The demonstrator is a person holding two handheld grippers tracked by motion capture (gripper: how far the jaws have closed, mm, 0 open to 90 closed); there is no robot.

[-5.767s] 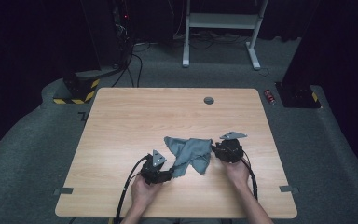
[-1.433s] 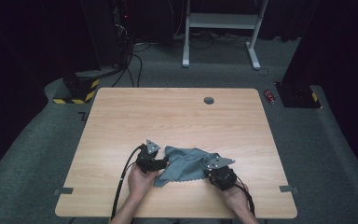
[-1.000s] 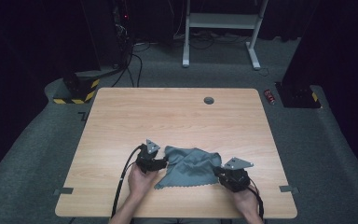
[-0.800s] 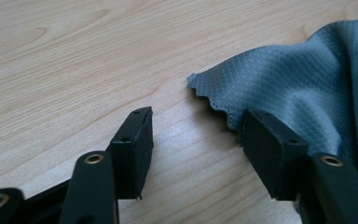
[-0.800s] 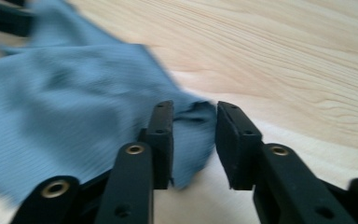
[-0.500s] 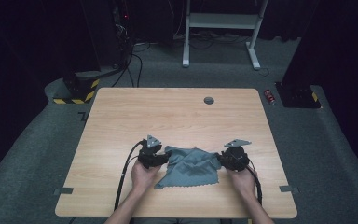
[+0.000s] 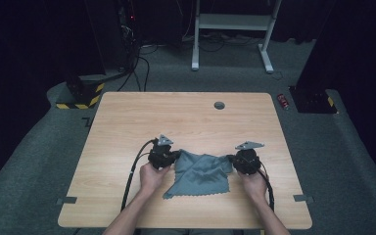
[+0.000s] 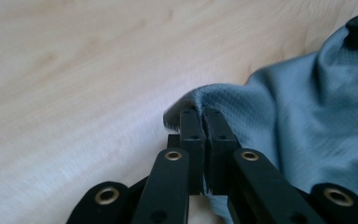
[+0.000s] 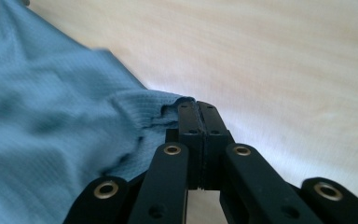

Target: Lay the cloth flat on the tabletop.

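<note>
While the cloth (image 7: 200, 172) lies spread (blue-grey), left tongs (image 8: 204, 122) and right tongs (image 9: 197, 115) each pinch a corner.

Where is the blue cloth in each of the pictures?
High view: the blue cloth lies near the table's front edge, between both claws.
Left gripper view: the cloth lies right of the jaws, which pinch its corner.
Right gripper view: the cloth lies left of the jaws.
Shared landmark: the wooden table.

Light wooden table (image 7: 127, 127) — blue-grey cloth (image 7: 200, 172) lies on it, seemingly part lifted.
</note>
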